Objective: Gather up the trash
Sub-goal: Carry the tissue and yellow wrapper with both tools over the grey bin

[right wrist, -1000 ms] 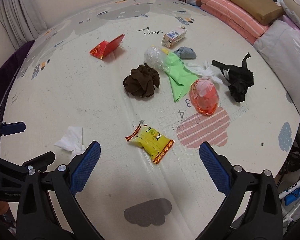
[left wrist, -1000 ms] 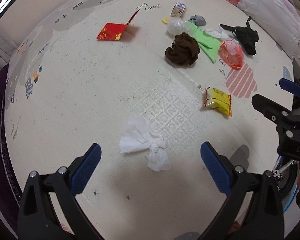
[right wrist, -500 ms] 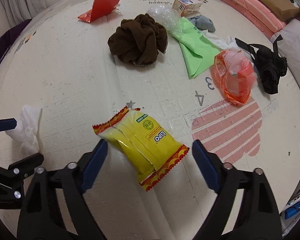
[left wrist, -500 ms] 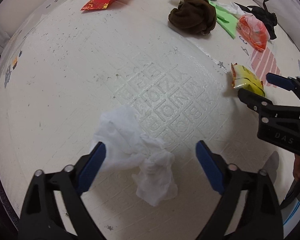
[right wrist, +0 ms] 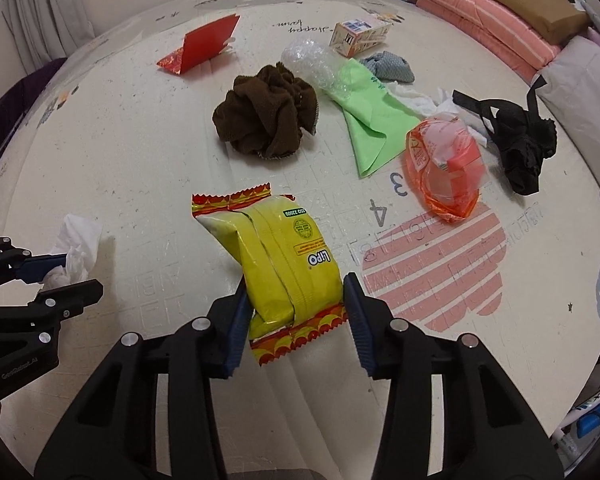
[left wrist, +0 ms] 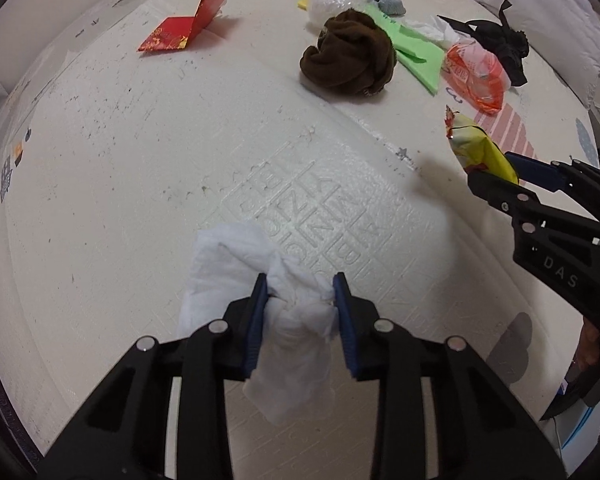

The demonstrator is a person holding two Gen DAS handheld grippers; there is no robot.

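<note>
- Both grippers have closed since 0.5 s ago: left gripper (left wrist: 300, 292) now clamps the white tissue (left wrist: 236, 264), right gripper (right wrist: 294, 300) clamps the yellow snack packet (right wrist: 280, 256), both just above the mat (left wrist: 120, 160).
- Farther: brown cloth (right wrist: 266, 116), green paper (right wrist: 370, 120), orange bag (right wrist: 446, 166).
- Farthest: red card (right wrist: 204, 46).

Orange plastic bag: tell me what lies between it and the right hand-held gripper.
Only the yellow snack packet, clamped in the right hand-held gripper itself. Beyond it, bare mat leads to the orange plastic bag.
</note>
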